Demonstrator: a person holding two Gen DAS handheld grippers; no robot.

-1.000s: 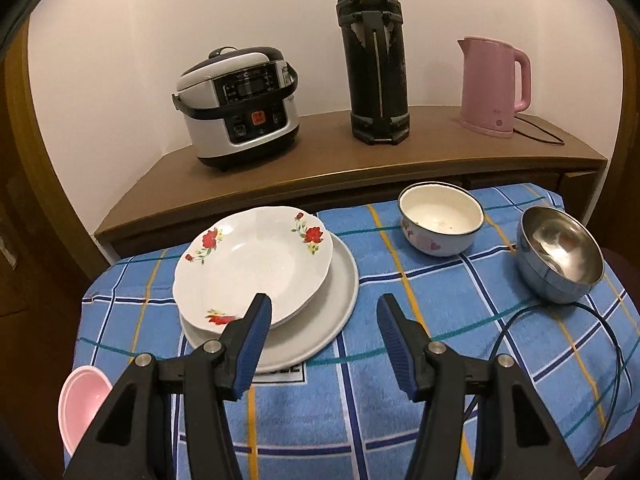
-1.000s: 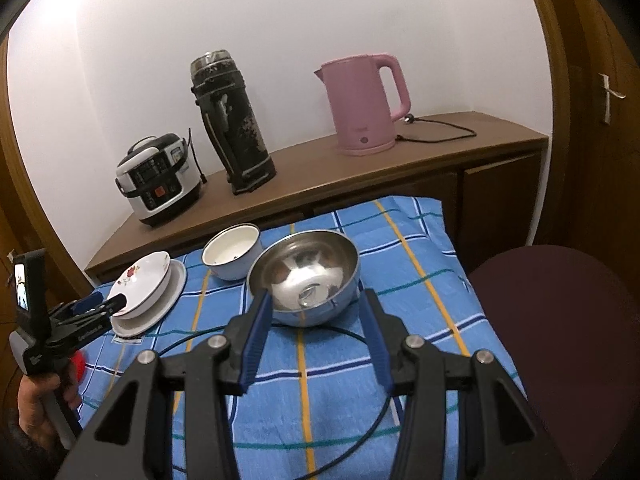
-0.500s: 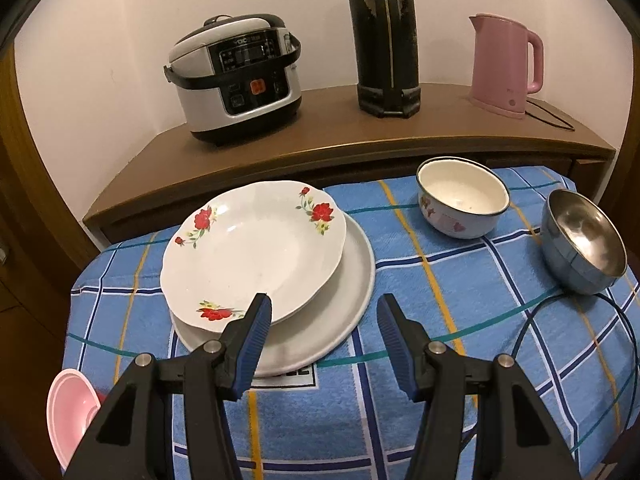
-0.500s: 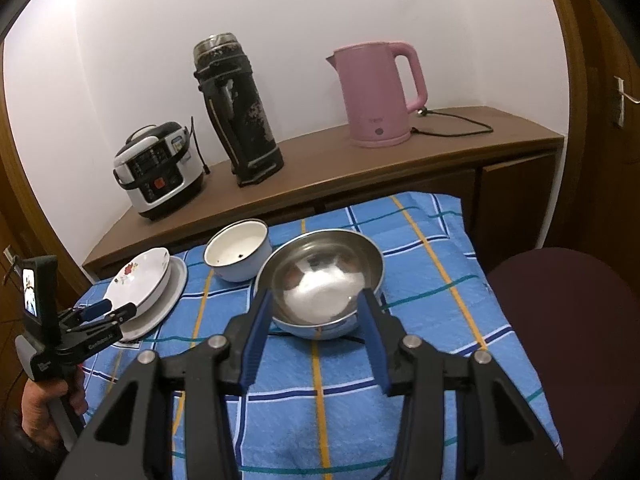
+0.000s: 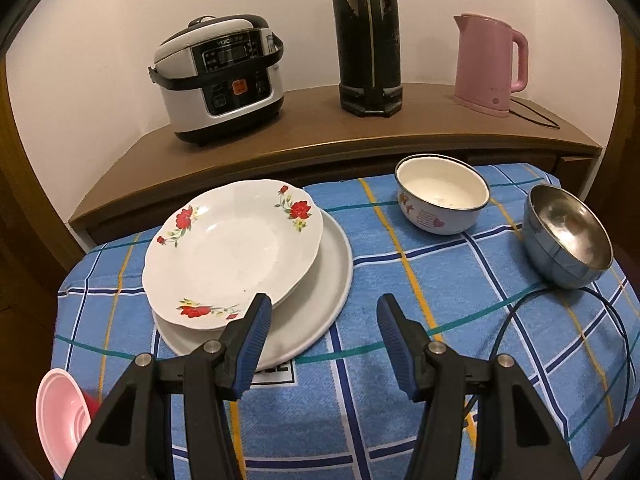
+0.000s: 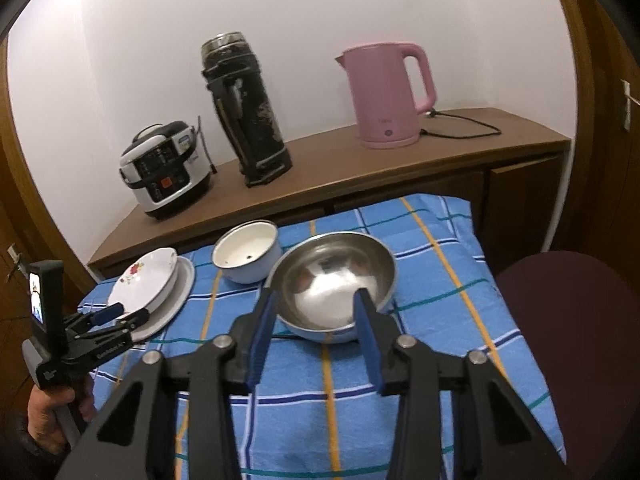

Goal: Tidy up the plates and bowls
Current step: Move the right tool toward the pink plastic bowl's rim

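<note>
A white floral plate [image 5: 232, 244] lies on a larger plain grey-white plate [image 5: 320, 312] at the table's left. My left gripper [image 5: 322, 316] is open and empty, just in front of the plates' near edge. A white enamel bowl [image 5: 442, 204] and a steel bowl [image 5: 568, 236] stand to the right. In the right wrist view my right gripper [image 6: 316, 308] is open, its fingertips at the near rim of the steel bowl [image 6: 336, 276], one on each side. The enamel bowl [image 6: 246, 256] and stacked plates [image 6: 148, 276] lie to its left.
A blue checked cloth [image 5: 400, 420] covers the table. A black cable [image 5: 560, 312] loops by the steel bowl. A pink bowl [image 5: 56, 412] sits at the left edge. A rice cooker [image 5: 220, 80], black flask [image 5: 368, 36] and pink kettle [image 5: 488, 64] stand on the sideboard. A dark chair [image 6: 568, 340] is right.
My left gripper has moved forward toward the stacked plates. My right gripper has moved in close to the steel bowl, its fingertips now at the near rim.
</note>
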